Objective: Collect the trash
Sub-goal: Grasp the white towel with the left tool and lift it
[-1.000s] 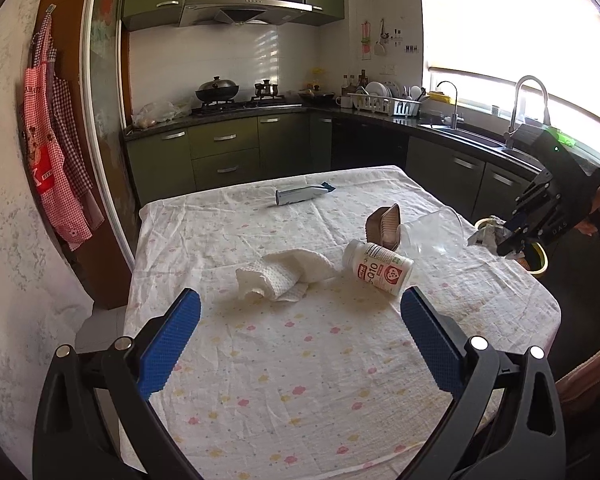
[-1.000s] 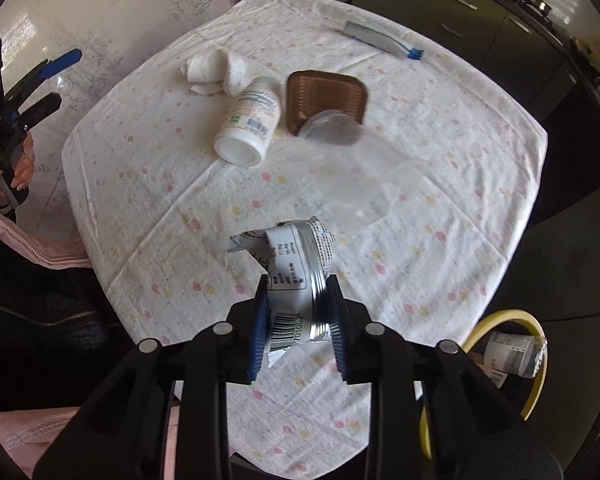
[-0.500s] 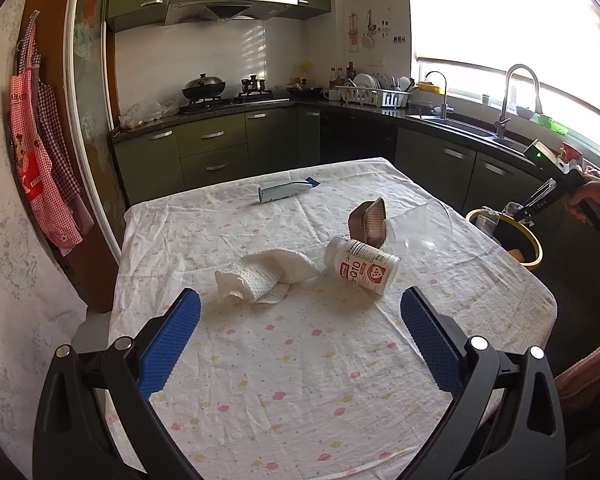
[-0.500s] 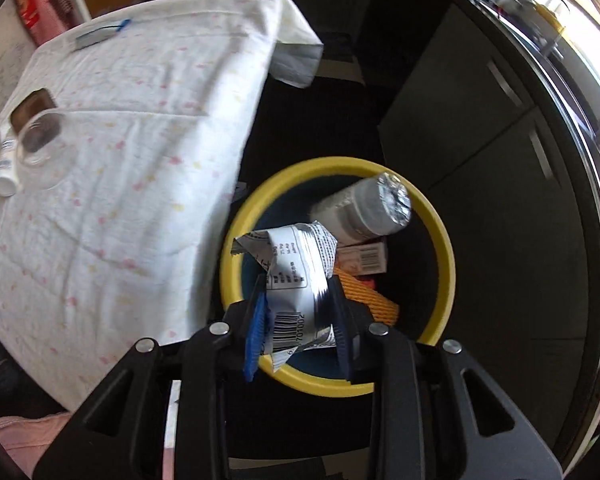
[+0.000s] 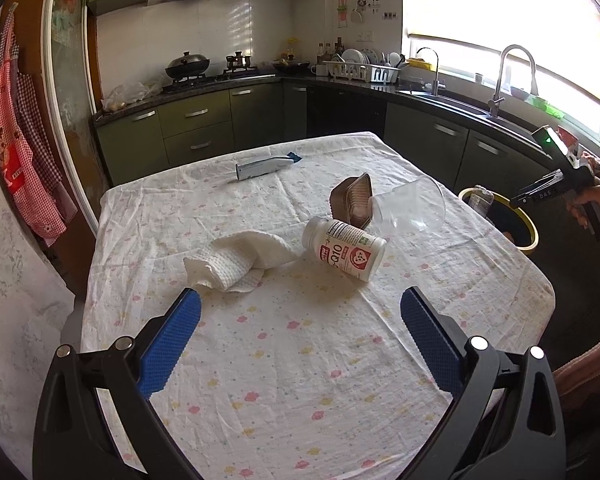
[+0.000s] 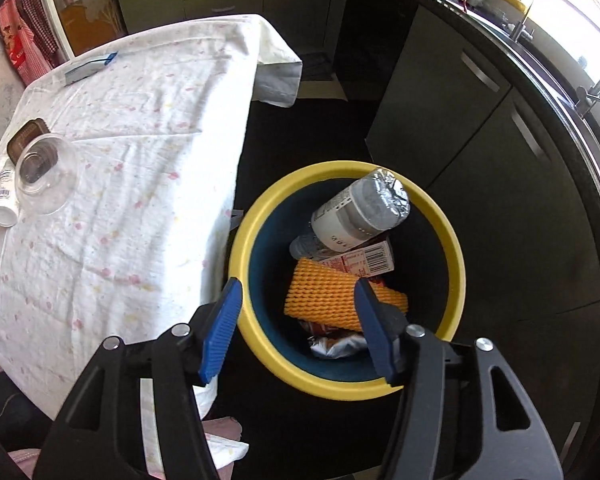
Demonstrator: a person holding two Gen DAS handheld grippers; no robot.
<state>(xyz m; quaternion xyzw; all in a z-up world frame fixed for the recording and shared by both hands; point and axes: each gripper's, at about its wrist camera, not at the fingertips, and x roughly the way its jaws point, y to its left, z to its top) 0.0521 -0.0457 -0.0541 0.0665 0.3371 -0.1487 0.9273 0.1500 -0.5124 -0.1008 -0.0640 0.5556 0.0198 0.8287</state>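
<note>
My right gripper (image 6: pixel 298 326) is open and empty, directly above the yellow-rimmed trash bin (image 6: pixel 260 216) beside the table. In the bin lie a plastic bottle (image 6: pixel 360 212), a small carton (image 6: pixel 364 258), orange foam netting (image 6: pixel 332 300) and a crumpled silver wrapper (image 6: pixel 336 346). My left gripper (image 5: pixel 300 344) is open and empty above the near part of the table. Ahead of it lie a white pill bottle (image 5: pixel 346 249), a crumpled paper towel (image 5: pixel 240 260), a brown tray (image 5: pixel 352 198), a clear plastic cup (image 5: pixel 410 210) and a grey-blue wrapper (image 5: pixel 264 166).
The table (image 5: pixel 300 380) has a white spotted cloth. The bin (image 5: pixel 528 226) stands on the dark floor at the table's right side, with my right gripper (image 5: pixel 540 194) over it. Green kitchen cabinets (image 5: pixel 196 124) and a sink counter run behind. An apron (image 5: pixel 16 152) hangs at left.
My right gripper carried the crumpled wrapper from over the table to above the bin, then opened; the wrapper now lies in the bin. My left gripper has stayed open over the table.
</note>
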